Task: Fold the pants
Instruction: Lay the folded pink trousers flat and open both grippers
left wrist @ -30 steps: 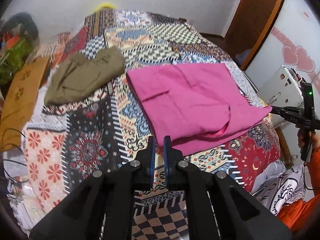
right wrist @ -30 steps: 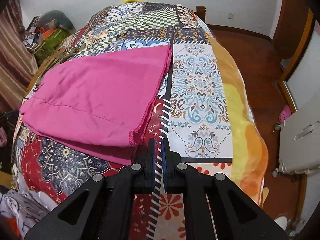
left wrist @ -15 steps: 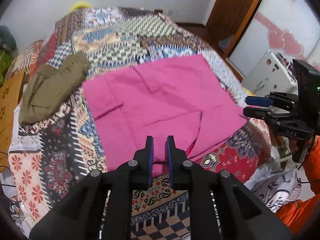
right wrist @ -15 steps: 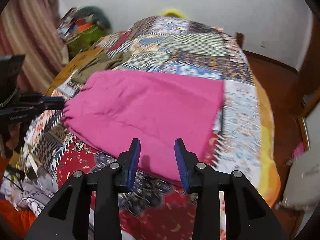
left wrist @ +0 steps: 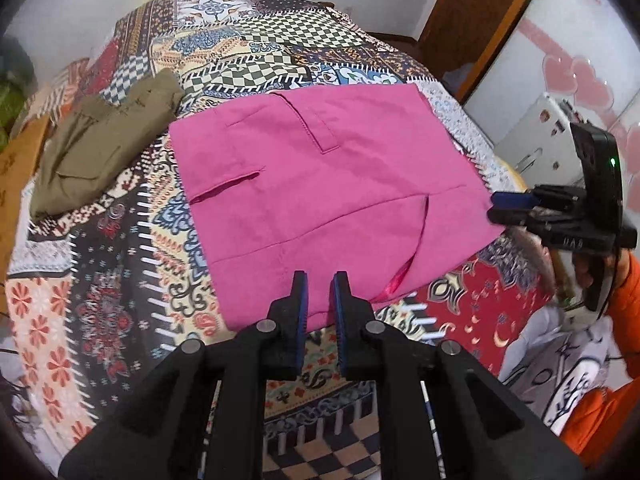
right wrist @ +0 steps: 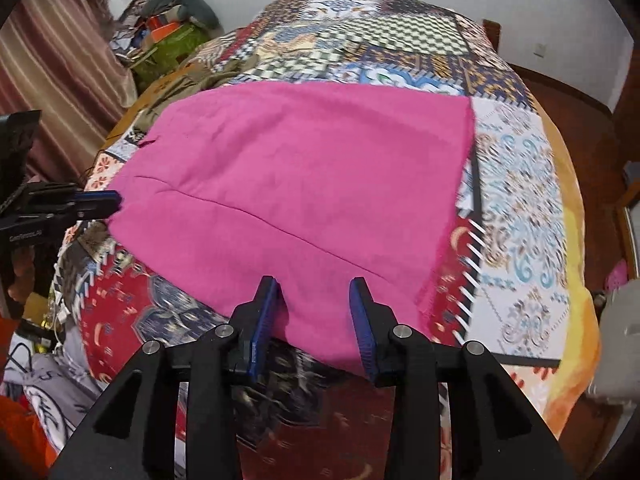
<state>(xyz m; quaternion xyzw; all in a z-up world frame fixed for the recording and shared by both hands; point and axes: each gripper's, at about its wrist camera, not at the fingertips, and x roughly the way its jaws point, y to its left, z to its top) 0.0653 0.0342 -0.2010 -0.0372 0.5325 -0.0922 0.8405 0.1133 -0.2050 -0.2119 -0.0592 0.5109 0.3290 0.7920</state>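
Pants (left wrist: 320, 192) lie spread flat on the patchwork bed (left wrist: 248, 40), pink, already doubled over so that a pocket slit and a belt loop face up; we read the placement as deliberate — smoothed and squared so the next fold can be taken from the near hem.

From the left wrist view, our left gripper (left wrist: 319, 280) sits at 6 o'clock over the near edge of the pants, its jaws only a narrow slit apart with nothing pinched between them; the cloth shows beyond the gap, not in it. The right gripper (left wrist: 506, 206) comes in from 3 o'clock toward the right-hand corner, a hand (left wrist: 584, 276) under it.

From the right wrist view, that right gripper (right wrist: 316, 292) has its jaws moderately apart and straddles the near hem at 6 o'clock — the pads flank the cloth without pressing on it, so we judge nothing is held yet. The left gripper (right wrist: 114, 200) shows at 9 o'clock beside the left corner.

Two grippers at two ends of one edge suggests we mean to lift it evenly and carry it toward 12 o'clock. An olive garment (left wrist: 100, 156), folded, rests apart at 10 o'clock, clear of the work.
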